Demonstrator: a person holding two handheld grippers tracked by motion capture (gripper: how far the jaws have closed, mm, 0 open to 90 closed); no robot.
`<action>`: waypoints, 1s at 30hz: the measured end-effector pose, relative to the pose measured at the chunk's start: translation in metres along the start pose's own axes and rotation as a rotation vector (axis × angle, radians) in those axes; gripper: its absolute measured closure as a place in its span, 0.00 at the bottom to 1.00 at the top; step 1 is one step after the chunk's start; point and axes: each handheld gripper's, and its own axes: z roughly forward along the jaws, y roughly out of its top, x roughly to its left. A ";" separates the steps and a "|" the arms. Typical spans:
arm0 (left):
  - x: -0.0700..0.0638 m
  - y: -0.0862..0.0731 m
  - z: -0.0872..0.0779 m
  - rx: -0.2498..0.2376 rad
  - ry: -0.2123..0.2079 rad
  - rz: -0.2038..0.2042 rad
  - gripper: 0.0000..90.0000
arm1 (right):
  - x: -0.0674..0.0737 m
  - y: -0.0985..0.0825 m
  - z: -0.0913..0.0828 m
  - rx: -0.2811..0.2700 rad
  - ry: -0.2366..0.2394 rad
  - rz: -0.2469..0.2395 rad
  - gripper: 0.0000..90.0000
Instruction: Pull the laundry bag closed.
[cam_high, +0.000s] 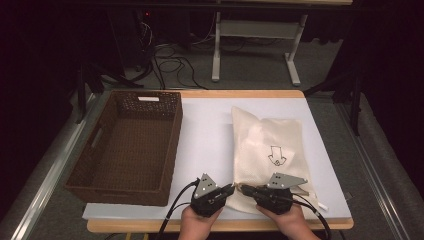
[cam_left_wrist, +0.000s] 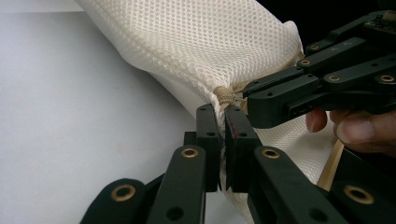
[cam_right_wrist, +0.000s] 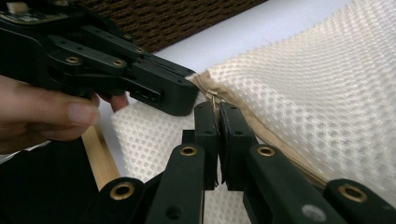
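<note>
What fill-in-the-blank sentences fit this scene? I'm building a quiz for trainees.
1. Both grippers are shut on the near corner of the ___ bag.
2. The wicker basket lies to the bag's ___ in the high view.
3. The bag bears a printed ___ pointing toward the person.

Missing: mesh; left; arrow

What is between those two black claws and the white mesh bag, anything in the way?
Nothing visible. The left gripper is shut on the mesh bag at its near corner, beside the zipper end, and the right gripper is shut on the same edge right next to it. The wicker basket sits apart, to the left.
</note>
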 end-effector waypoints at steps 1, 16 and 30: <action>0.000 0.000 0.000 0.003 -0.001 0.002 0.96 | -0.001 0.000 0.000 -0.003 0.009 0.002 0.99; 0.008 -0.003 0.007 0.030 -0.044 -0.043 0.79 | 0.003 -0.003 0.003 0.036 -0.006 -0.050 0.98; 0.006 0.000 0.005 0.006 -0.030 -0.026 0.95 | -0.001 -0.003 0.003 0.029 -0.003 -0.018 0.98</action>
